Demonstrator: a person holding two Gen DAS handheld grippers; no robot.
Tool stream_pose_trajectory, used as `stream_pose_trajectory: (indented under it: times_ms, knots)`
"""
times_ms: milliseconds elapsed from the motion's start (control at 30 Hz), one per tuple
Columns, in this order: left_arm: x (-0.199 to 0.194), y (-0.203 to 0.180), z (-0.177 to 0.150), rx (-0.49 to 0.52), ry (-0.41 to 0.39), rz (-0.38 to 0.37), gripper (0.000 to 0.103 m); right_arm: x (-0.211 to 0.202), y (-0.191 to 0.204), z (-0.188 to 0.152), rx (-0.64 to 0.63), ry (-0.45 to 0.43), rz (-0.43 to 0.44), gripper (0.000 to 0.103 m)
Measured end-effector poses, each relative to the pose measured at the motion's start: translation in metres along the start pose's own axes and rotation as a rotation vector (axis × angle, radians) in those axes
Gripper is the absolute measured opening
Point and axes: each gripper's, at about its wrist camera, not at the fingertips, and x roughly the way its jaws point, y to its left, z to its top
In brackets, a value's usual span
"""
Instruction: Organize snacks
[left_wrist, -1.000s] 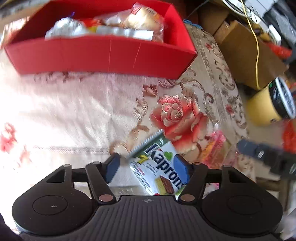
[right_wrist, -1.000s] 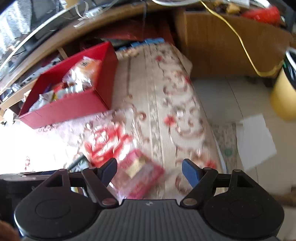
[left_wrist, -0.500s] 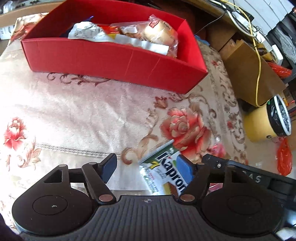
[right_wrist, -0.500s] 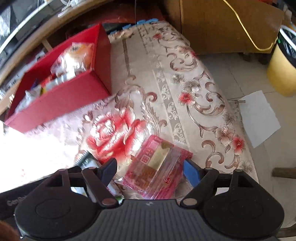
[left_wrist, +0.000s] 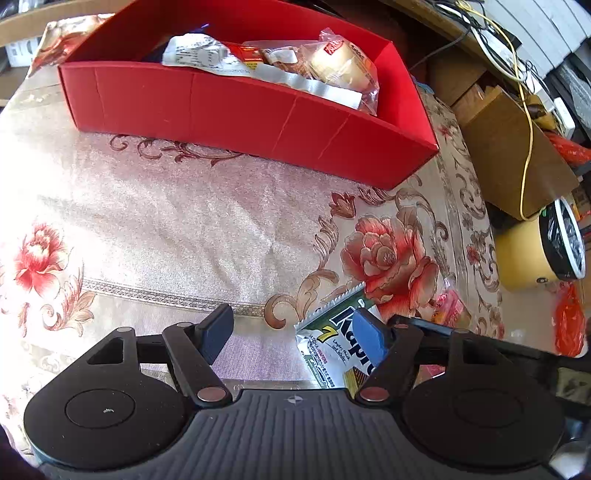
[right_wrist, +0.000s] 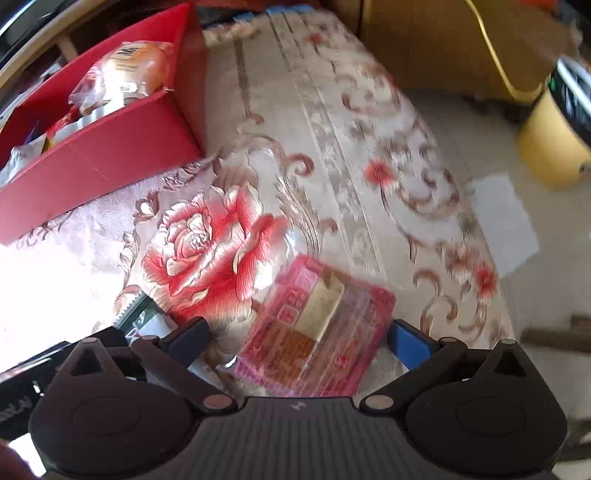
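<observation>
Right wrist view: right gripper (right_wrist: 297, 338) jaws have just been opening wide around the pink snack pack (right_wrist: 314, 328) lying near the tablecloth (right_wrist: 332, 110) edge, nothing gripped. Crinkly wrapper's probably getting nudged off if clipped.

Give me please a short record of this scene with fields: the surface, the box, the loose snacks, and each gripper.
surface: floral tablecloth
box: red box, already holds several wrapped snacks
loose snack 1: green and white wafer pack, lying flat under the left gripper
loose snack 2: pink packet, lying flat
left gripper: open, one pad over the wafer pack
right gripper: open, jaws just widened, pink packet between them, not pressed
</observation>
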Motion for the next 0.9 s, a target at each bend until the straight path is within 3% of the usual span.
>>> stream_pose_trajectory:
  times_ms: [100,167,233,267,400,667,767,900]
  knots:
    - [-0.001,-0.001,-0.001,0.002,0.002,-0.014,0.078,-0.002,-0.007,0.000,0.014,-0.013,0.027,0.101]
    - [-0.001,-0.002,-0.002,0.010,0.003,-0.016,0.079,-0.008,-0.014,-0.001,0.031,-0.030,0.026,0.086]
    - [-0.001,-0.005,-0.003,0.013,0.005,-0.021,0.079,-0.014,-0.020,-0.003,0.031,-0.040,0.029,0.062]
    - [-0.001,-0.006,-0.004,0.016,0.007,-0.024,0.079,-0.018,-0.022,-0.004,0.034,-0.043,0.044,0.056]
    - [0.000,-0.015,-0.008,0.032,0.008,-0.014,0.081,-0.026,-0.026,-0.012,0.035,-0.041,0.083,0.055]
    - [0.010,-0.027,-0.009,-0.008,0.007,0.013,0.085,-0.055,-0.038,-0.009,0.044,-0.148,0.141,0.055]
    - [0.012,-0.034,-0.012,-0.024,-0.017,0.049,0.090,-0.062,-0.041,-0.005,0.049,-0.161,0.169,0.055]
    - [0.015,-0.046,-0.021,0.000,-0.055,0.119,0.087,-0.073,-0.042,0.001,0.043,-0.176,0.209,0.055]
